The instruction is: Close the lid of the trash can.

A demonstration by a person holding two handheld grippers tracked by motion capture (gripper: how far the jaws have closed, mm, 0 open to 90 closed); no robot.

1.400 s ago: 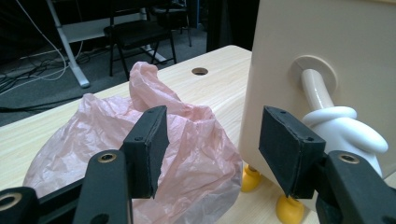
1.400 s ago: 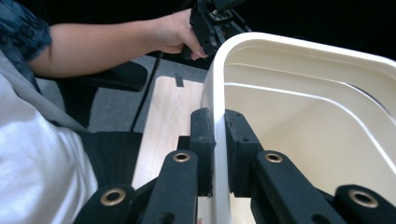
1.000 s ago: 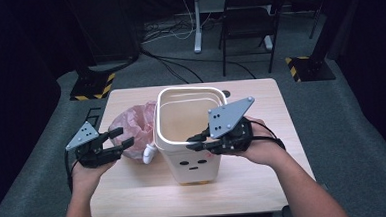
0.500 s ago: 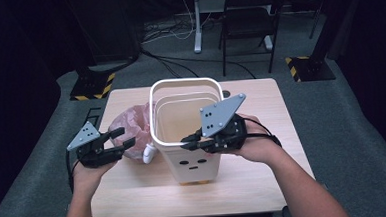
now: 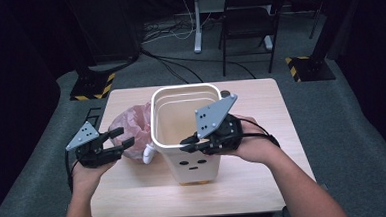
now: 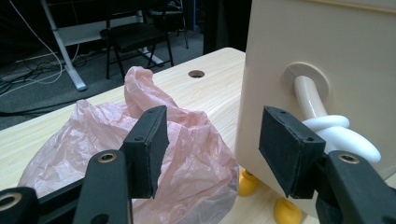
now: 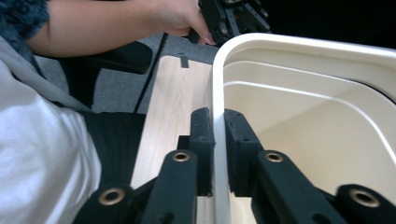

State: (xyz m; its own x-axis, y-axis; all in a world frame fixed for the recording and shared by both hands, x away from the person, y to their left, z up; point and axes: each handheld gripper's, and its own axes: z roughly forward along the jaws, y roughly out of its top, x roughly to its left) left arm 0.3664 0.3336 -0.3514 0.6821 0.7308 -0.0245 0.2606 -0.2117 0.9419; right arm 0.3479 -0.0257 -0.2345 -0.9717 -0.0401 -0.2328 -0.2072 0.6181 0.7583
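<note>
A tall cream bin [image 5: 191, 161] with a face on its front stands mid-table on yellow feet [image 6: 247, 182]. My right gripper [image 5: 188, 144] is shut on the near right part of its white rim [image 7: 299, 44], one pad outside and one inside. Its jaws have just eased open slightly, with the rim still between the pads. A crumpled pink plastic bag [image 5: 134, 124] lies against the bin's left side. My left gripper [image 5: 125, 137] hovers open beside the bag [image 6: 93, 140], nothing between its pads. Ahead of it a white knotted handle [image 6: 336, 133] sticks out of the bin's side wall.
The wooden table [image 5: 261, 105] has a small round hole [image 6: 196, 73] near its far edge. A black chair [image 5: 251, 15], a desk leg and cables stand on the grey floor beyond. The person's forearms come in over the near edge.
The bin has shifted a little to the left and tipped slightly, with my right gripper on its rim. The left gripper has stayed where it was.
</note>
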